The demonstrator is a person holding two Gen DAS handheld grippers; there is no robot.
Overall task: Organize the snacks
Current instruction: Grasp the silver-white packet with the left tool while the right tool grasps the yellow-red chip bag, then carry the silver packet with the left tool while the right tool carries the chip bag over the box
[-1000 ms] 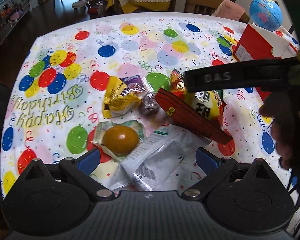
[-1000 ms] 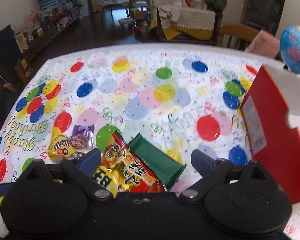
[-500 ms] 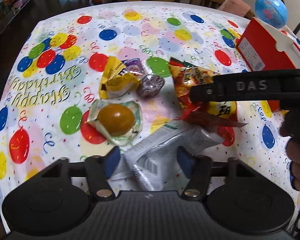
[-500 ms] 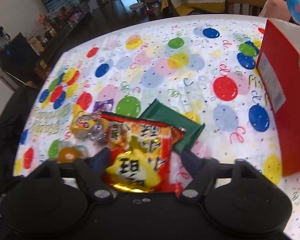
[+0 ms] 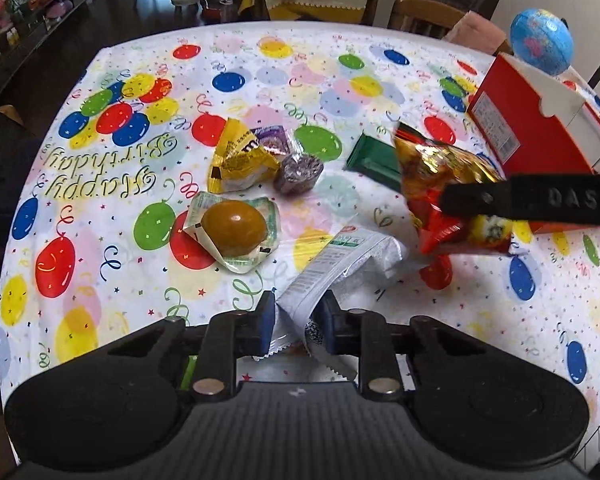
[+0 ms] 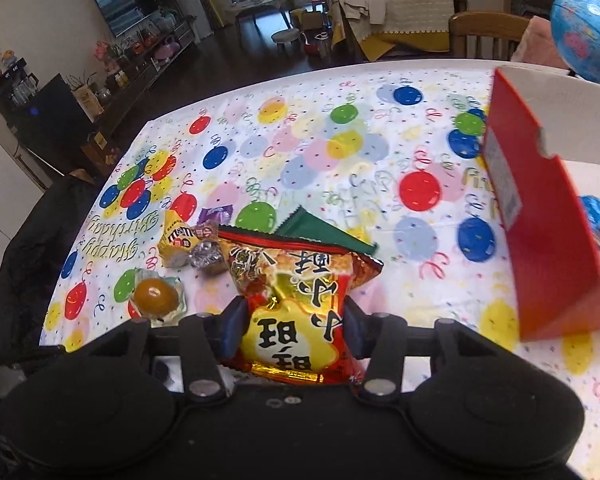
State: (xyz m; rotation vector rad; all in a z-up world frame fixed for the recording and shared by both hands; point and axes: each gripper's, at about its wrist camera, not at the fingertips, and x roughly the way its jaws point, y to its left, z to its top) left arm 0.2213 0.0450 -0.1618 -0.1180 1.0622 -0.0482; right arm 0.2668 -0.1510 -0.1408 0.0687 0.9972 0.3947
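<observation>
My left gripper [image 5: 296, 320] is shut on a white snack packet [image 5: 340, 256] that lies on the balloon tablecloth. My right gripper [image 6: 292, 320] is shut on a red and yellow snack bag [image 6: 296, 296] and holds it lifted above the table; the bag also shows in the left wrist view [image 5: 444, 188] at right. On the cloth lie a green packet [image 5: 374, 160], a yellow M&M's bag [image 5: 240, 156], a purple foil sweet [image 5: 298, 172] and a wrapped brown egg-shaped snack [image 5: 234, 228].
An open red box [image 5: 532, 136] with white inside stands at the table's right [image 6: 540, 240]. A blue globe [image 5: 542, 40] sits behind it. Wooden chairs [image 6: 484, 36] stand at the far edge. The tablecloth [image 5: 100, 184] bears "Happy Birthday" at left.
My left jaws have closed onto the white packet. My right gripper has closed on the red and yellow bag and lifted it up and to the right, uncovering the green packet.
</observation>
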